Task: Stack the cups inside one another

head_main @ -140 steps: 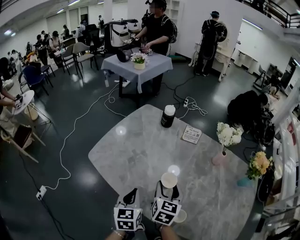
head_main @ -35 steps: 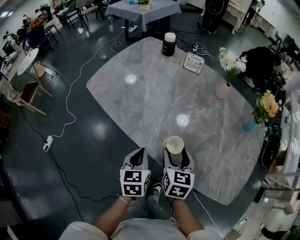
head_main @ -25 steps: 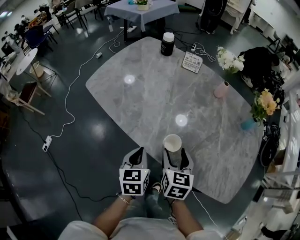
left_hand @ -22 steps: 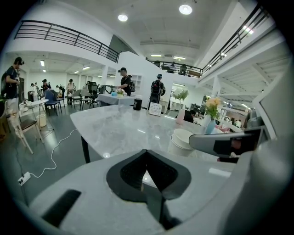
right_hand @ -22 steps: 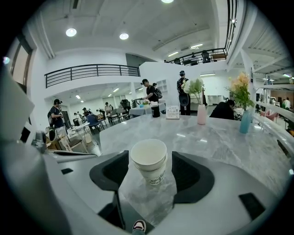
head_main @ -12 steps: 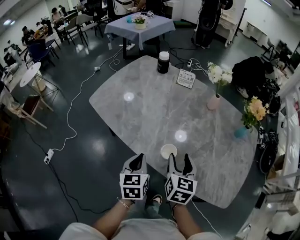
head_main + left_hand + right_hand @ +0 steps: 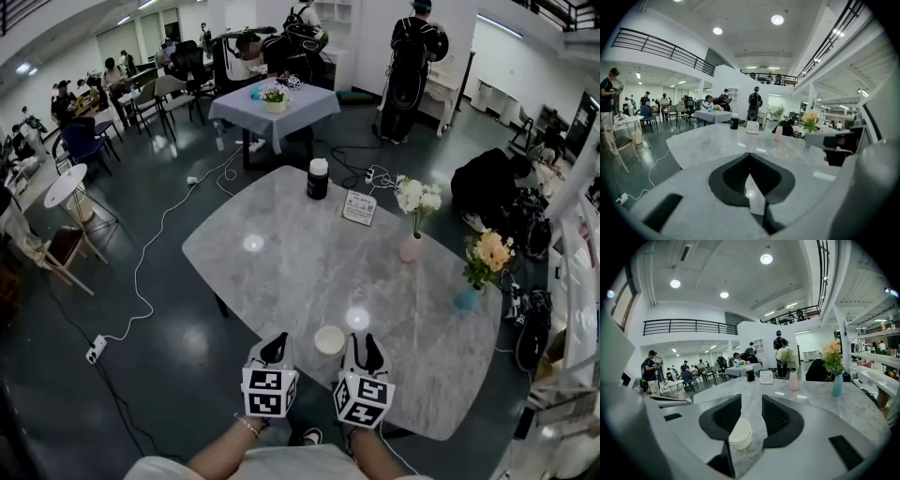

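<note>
Large open hall used as a shared workspace or lab.
A railed mezzanine (image 7: 661, 47) overlooks a glossy dark floor (image 7: 122, 272) with scattered tables (image 7: 281, 108) and chairs (image 7: 82, 145), people (image 7: 411, 56) standing at stations, and cables (image 7: 155, 253) trailing to a power strip (image 7: 96, 349).

Right gripper (image 7: 364, 347) pulled back off cup (image 7: 329, 339), jaws just closing partway, cup now beside it
</note>
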Available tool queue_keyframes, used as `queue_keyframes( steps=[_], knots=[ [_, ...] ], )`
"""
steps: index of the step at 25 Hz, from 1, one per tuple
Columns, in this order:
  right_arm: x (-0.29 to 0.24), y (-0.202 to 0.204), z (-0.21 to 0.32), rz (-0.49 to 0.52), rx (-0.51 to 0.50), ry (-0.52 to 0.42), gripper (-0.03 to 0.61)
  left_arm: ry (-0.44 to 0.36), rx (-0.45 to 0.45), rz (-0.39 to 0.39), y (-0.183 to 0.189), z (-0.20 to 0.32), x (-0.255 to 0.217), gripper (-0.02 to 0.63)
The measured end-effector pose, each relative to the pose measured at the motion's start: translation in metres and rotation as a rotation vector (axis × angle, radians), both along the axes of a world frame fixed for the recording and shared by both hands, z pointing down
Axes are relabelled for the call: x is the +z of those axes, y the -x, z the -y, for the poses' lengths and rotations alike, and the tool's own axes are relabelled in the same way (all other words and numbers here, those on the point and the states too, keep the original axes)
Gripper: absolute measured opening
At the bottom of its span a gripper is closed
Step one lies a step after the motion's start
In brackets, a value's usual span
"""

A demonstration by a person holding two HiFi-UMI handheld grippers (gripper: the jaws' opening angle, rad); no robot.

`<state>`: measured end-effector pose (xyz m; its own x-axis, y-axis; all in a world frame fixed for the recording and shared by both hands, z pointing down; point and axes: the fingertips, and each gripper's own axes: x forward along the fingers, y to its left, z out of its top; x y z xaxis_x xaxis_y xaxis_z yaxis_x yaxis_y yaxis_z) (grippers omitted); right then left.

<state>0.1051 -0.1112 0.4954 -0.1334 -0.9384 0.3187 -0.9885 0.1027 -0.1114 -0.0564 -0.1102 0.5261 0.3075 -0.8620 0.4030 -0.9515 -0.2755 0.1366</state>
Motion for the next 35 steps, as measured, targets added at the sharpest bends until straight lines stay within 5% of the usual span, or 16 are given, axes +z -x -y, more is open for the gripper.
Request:
queue_keyframes(
  steps=[8, 28, 35],
  knots=[
    [-0.004, -0.016, 0.004, -0.023, 0.022, 0.002, 0.029, -0.034, 0.017, 0.003, -0.004, 0.013, -0.012, -0.003],
    [0.009, -0.061, -0.031, 0.065, 0.037, 0.039, 0.015, 0.008, -0.005, 0.029, -0.017, -0.025, -0.007, -0.003],
    [0.005, -0.054, -0.057, 0.046, 0.068, 0.046, 0.015, -0.013, 0.049, -0.001, -0.022, -0.036, -0.017, -0.003]
  ],
)
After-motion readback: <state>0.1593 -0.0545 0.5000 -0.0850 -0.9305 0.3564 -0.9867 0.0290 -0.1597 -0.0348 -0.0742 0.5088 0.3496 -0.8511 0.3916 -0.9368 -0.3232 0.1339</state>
